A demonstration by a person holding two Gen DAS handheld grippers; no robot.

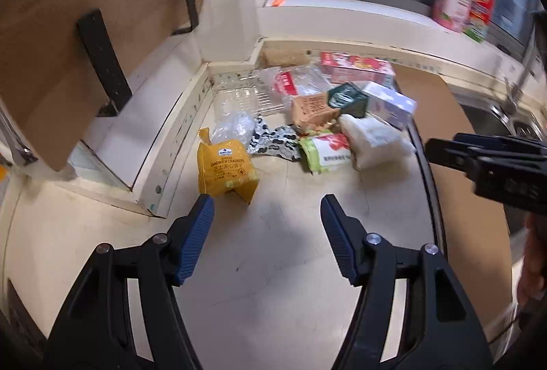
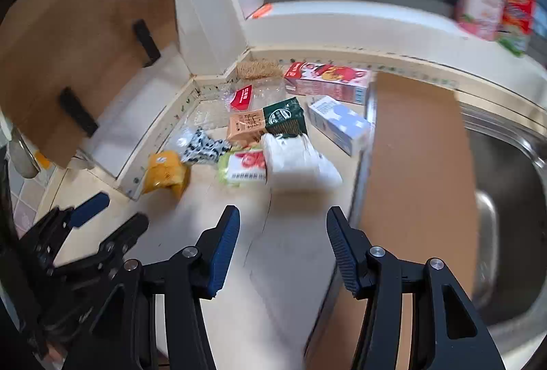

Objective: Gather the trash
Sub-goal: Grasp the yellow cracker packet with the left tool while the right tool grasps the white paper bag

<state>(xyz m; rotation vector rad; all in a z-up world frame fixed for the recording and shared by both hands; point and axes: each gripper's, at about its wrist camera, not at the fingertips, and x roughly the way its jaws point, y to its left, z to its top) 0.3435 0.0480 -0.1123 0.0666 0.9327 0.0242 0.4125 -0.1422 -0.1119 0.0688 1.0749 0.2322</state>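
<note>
Collecting has not yet begun, by the look of it — both tongs are spread wide and hold nothing, poised over bare worktop (image 1: 290, 267) short of the litter. The left tongs (image 1: 266, 209) point at the yellow sandwich-cracker bag (image 1: 227, 170), the nearest piece, lying just ahead and slightly left of them. The right tongs (image 2: 282, 223) face the white plastic bag (image 2: 297, 161), beside a green-and-white wrapper (image 2: 244, 168).

Behind these the trash is heaped toward the corner: a black-and-white patterned wrapper (image 1: 273, 139), an orange carton (image 2: 246, 125), a dark green carton (image 2: 285, 117), a pale blue-and-white carton (image 2: 338, 124), a pink carton (image 2: 328, 81) and a clear plastic tray (image 1: 246, 96).

The next move likely calls for reaching forward and closing on one piece — the cracker bag looks soft and crushable.

No bin shows. The steel sink (image 2: 506, 199) at right is partly covered by a brown board (image 2: 417, 165); what it holds cannot be seen.
</note>
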